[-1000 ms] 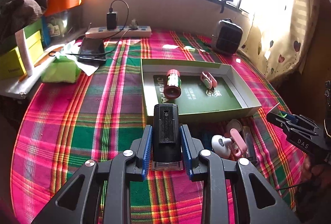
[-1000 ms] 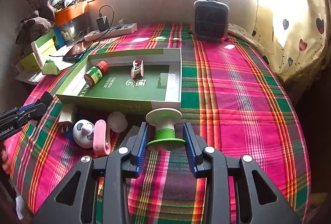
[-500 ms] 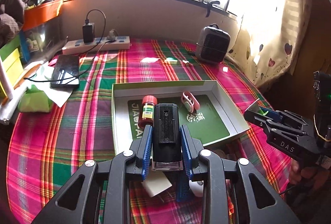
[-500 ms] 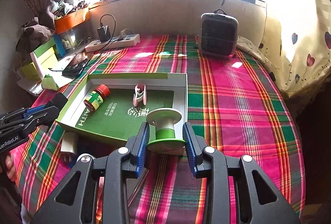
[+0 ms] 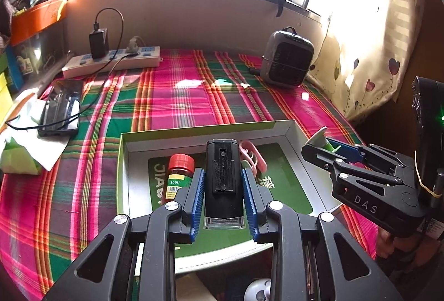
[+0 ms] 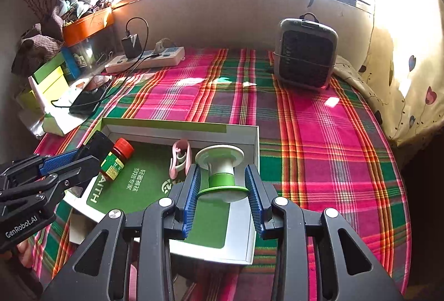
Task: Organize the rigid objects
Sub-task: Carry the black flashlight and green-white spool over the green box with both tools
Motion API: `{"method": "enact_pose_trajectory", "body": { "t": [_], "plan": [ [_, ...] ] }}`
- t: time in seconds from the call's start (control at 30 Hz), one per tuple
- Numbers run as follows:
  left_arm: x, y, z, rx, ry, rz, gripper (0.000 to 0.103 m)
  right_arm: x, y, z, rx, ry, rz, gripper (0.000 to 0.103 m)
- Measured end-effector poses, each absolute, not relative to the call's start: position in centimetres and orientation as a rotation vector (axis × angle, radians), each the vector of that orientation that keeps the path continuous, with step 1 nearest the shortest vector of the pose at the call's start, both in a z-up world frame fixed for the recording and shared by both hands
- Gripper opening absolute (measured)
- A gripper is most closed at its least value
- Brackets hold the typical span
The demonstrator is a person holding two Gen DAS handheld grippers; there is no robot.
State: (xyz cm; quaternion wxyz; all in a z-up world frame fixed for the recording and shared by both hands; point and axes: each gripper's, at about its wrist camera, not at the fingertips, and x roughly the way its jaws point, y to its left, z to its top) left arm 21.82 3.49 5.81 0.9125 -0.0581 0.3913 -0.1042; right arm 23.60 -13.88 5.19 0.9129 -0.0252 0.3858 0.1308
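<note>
A: Item one, left gripper?
B: Fingers clamped on a black rectangular block, held above the open box, probably for setting down inside.

A: Item two, right gripper?
B: Fingers clamped on a white-and-green spool, flanges across the pads, over the box's right end.

A: Already boxed?
B: Red-capped bottle and pink clip, lying on the green liner. Other small pieces wait outside on the plaid surface.

landmark: plaid tablecloth | far edge: white power strip with black charger plugged in | far right corner: grey heater | left edge: black phone, possibly charging | beyond right edge: heart-print curtain
</note>
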Motion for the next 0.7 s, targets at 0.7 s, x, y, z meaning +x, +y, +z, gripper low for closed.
{"method": "enact_pose_trajectory", "body": {
  "t": [0.7],
  "plan": [
    [25.5, 1.4, 2.7, -0.069, 0.870, -0.204, 0.026, 27.9, -12.8, 2.2, -0.059, 0.842, 0.298, 0.035]
  ]
}}
